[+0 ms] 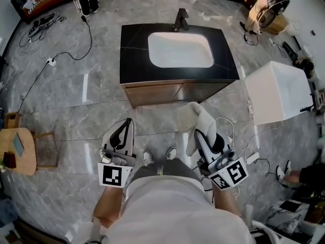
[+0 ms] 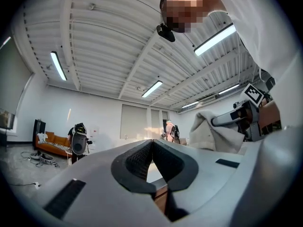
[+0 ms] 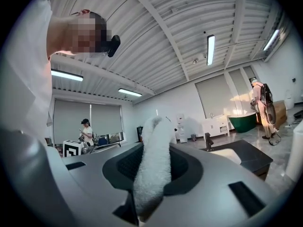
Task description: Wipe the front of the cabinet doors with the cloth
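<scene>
person stands facing the cabinet (image 1: 133, 55), shoes (image 1: 147, 158) on the floor (image 1: 76, 116) in front of it. cabinet doors (image 1: 175, 92) show as a narrow wooden band under the cabinet's black top, facing the person, band running left to right. no wiping contact yet. right tool (image 1: 200, 134) is clamped on the cloth (image 1: 197, 117): in the right gripper view a thick white fold stands up between its jaws and runs past the tips. left tool (image 1: 127, 122) is closed on nothing, jaws meeting at the tips in the left gripper view, held in front of the cabinet's left door. cloth sits in front of the cabinet's right door and apart from it, a strip of bare floor between them in the head view; the true gap can't be judged from that steep angle. both gripper views take in mostly ceiling, so both tools tilt upward and the cloth aims above the doors. judgement: task at its start, approach step. doors lie ahead of and below the cloth. right tool is nearer and the only one loaded, so the move falls to it: lower and tip forward until the cloth's broad side meets the right door, then stroke along the band toward the left door. risk: the loose end folds under and bare jaw tips meet the wood.
</scene>
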`<state>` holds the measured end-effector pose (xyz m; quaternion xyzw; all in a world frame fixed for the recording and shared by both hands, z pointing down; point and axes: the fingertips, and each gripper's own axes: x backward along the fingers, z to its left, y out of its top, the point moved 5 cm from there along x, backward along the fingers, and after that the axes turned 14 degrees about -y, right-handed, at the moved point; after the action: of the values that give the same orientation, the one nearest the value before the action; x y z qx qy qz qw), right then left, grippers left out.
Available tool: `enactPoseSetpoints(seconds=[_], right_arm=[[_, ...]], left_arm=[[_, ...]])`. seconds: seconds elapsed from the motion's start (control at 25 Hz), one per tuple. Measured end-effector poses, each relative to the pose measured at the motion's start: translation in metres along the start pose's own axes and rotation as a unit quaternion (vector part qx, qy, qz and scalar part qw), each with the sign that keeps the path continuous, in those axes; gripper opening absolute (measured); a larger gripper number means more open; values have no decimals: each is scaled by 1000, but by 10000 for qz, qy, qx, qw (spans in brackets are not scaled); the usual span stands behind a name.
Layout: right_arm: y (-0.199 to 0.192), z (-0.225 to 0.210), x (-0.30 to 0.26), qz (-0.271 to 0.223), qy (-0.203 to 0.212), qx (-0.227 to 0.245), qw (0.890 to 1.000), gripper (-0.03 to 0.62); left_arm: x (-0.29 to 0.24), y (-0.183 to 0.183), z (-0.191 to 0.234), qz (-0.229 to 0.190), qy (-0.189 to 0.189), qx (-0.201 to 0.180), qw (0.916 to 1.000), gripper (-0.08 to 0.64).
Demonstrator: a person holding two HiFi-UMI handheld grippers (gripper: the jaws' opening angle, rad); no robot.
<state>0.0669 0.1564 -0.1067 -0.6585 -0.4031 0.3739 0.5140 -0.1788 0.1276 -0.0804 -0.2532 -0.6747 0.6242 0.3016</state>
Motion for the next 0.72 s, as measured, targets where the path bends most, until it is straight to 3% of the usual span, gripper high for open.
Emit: enactPoseSetpoints(seconds=[0.16, 0.44, 0.72], right_arm=[[2, -22, -18, -52, 69, 53, 9999, 104], [11, -62, -51, -7, 418, 44, 9991, 104], [-33, -92, -107, 383, 804, 230, 9958, 104]], left_arm=[[-24, -4, 1, -45, 11, 15, 10000, 18], [-47, 1, -2, 36, 436, -87, 9990, 17], [-68, -48, 17, 462, 915, 19, 9947, 17]])
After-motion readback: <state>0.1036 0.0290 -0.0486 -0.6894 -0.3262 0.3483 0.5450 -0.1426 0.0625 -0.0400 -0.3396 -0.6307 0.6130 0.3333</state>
